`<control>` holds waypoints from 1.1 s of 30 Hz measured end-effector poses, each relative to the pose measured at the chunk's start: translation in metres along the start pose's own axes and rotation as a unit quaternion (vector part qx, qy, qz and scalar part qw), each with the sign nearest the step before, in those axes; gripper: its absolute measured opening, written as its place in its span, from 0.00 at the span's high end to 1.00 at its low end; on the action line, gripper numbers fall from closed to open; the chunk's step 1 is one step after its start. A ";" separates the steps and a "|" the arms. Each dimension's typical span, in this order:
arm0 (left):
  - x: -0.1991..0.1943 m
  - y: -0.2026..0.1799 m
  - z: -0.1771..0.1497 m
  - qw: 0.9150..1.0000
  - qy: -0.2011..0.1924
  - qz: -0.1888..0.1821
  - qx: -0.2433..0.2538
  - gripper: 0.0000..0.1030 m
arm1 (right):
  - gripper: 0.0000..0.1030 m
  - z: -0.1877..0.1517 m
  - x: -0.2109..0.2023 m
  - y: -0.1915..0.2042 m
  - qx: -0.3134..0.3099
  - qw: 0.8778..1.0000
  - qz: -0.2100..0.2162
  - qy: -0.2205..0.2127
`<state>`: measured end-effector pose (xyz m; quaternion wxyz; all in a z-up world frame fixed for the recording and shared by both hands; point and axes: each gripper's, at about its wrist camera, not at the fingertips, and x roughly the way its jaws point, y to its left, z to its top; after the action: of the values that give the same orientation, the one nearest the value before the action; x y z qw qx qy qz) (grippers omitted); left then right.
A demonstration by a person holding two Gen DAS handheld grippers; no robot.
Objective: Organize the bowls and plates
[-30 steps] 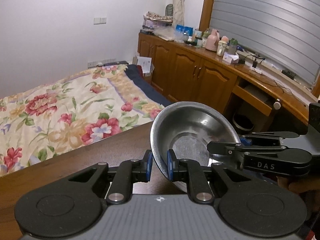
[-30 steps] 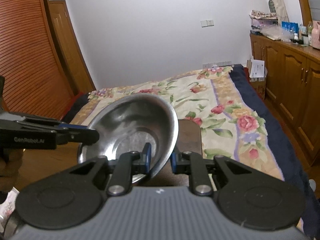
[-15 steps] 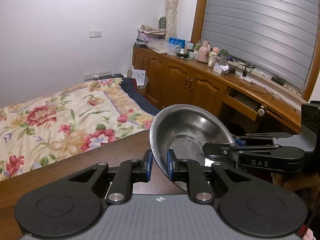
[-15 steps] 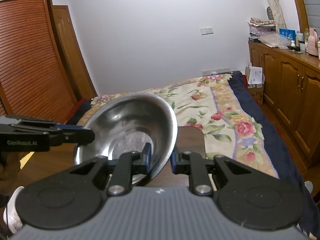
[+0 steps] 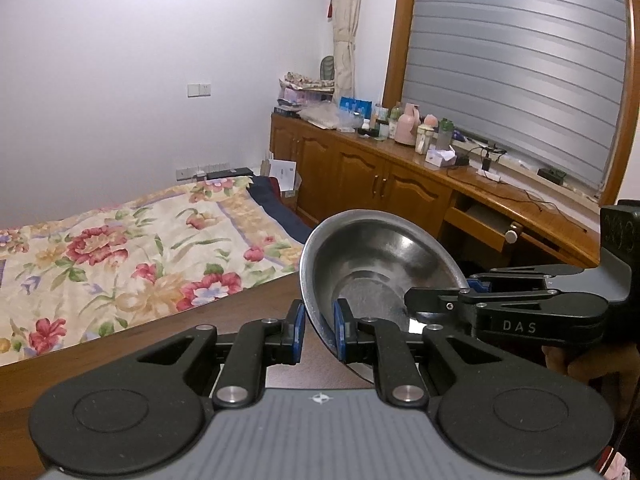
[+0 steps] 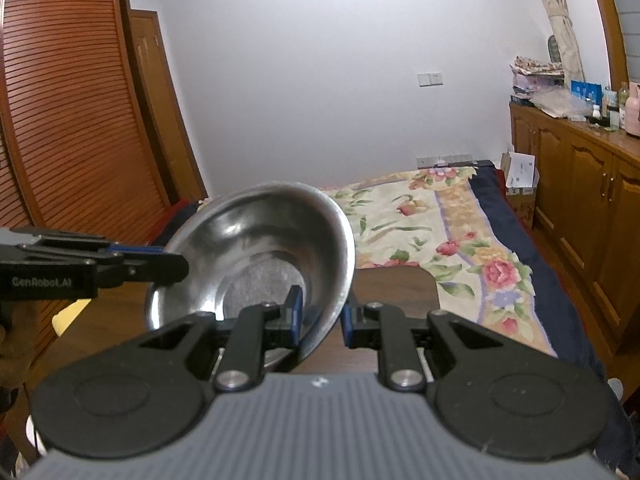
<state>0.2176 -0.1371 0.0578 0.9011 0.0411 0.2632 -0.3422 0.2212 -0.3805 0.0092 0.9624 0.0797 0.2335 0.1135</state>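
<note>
Raised since the earlier frame, left claw (image 5: 319, 330) and right claw (image 6: 320, 316) each clench opposite rims of the steel bowl (image 5: 376, 264), held tilted above the wooden counter (image 5: 160, 344). Uneven pulling could slip the thin rim free.

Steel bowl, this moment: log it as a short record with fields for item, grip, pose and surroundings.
item: round shiny steel bowl, empty
grip: left claw and right claw each shut on the bowl's rim, at opposite sides
pose: lifted clear of the brown wooden table, tilted
surroundings: floral bedspread beyond, wooden cabinets to the right
</note>
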 end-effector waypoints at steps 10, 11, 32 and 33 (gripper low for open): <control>-0.011 0.002 -0.031 1.000 0.020 0.002 -0.005 0.84 | 0.79 -0.023 0.003 0.010 -0.002 1.000 0.005 0.028; -0.012 0.002 -0.035 1.000 0.022 0.003 -0.005 0.84 | 0.79 -0.026 0.001 0.011 -0.001 1.000 0.005 0.031; -0.062 -0.003 -0.108 0.999 0.031 0.021 -0.019 0.83 | 0.79 -0.080 -0.022 0.060 -0.007 0.997 0.044 0.064; -0.063 -0.002 -0.111 0.999 0.031 0.021 -0.021 0.83 | 0.79 -0.083 -0.022 0.062 -0.006 0.997 0.046 0.066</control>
<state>0.1274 -0.0725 -0.0054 0.9002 0.0383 0.2973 -0.3158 0.1521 -0.3184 -0.0409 0.9392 0.0771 0.2916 0.1639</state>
